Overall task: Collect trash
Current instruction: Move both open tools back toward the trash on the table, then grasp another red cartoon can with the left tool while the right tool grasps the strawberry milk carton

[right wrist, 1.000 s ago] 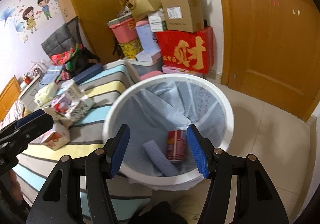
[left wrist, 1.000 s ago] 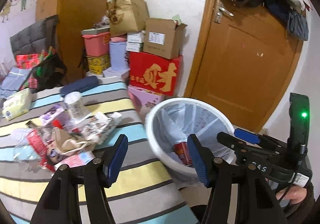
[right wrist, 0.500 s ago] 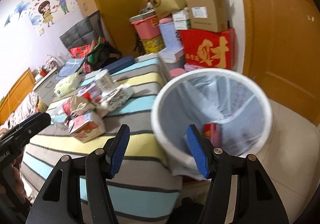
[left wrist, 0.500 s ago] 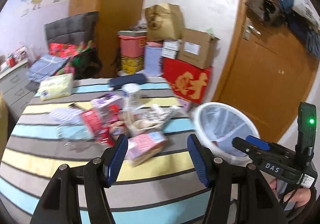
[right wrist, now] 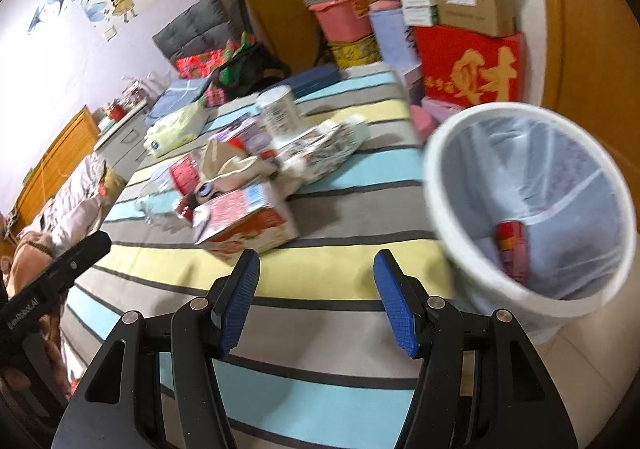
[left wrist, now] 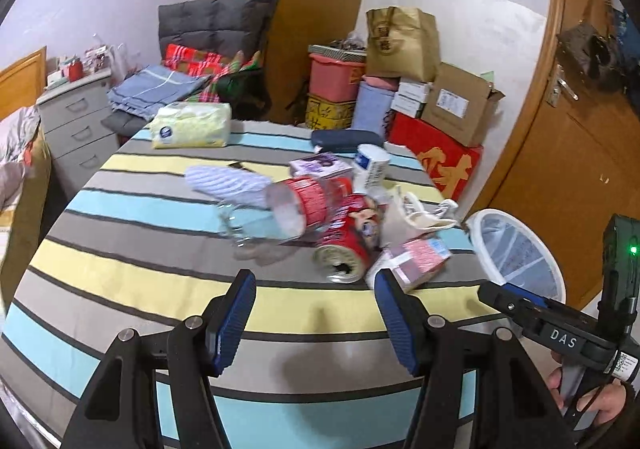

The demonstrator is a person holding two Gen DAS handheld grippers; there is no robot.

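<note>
A pile of trash lies on the striped table: a red can on its side, a clear plastic bottle with a red label, a pink carton, a white cup and crumpled paper. My left gripper is open and empty, just short of the can. The white bin with a liner holds a red can. My right gripper is open and empty above the table, near the pink carton, left of the bin.
A tissue pack and a dark blue case lie at the table's far side. Stacked boxes and a red box stand against the wall. A wooden door is at right. A grey drawer unit is at left.
Both grippers have swung left, away from the bin and over the table toward the trash pile. Both stayed open and empty.
</note>
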